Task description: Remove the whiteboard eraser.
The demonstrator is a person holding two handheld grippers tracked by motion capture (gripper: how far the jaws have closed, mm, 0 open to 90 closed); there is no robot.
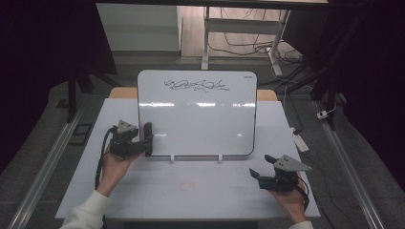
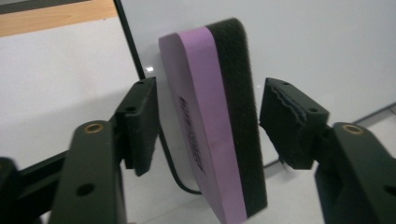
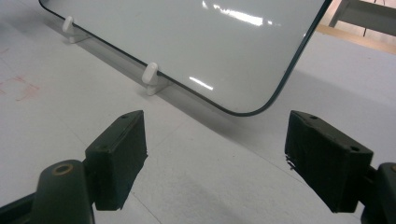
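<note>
The upright whiteboard (image 1: 197, 114) on its two white feet (image 1: 172, 157) walls off the far half of the bench (image 1: 200, 191). Before it, the bench surface between my left gripper (image 1: 143, 143) and my right gripper (image 1: 261, 168) lies open. The eraser (image 2: 219, 116) against the whiteboard's left edge sits between my left gripper's jaws, a narrow gap on each side.

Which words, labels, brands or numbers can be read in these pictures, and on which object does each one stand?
No text can be read for certain.
Whiteboard: black marker scribble near its top edge, loops and not legible words; a tiny mark at its top right corner, too small to read.
Eraser: a dark embossed imprint on its purple side, too blurred to read.
</note>
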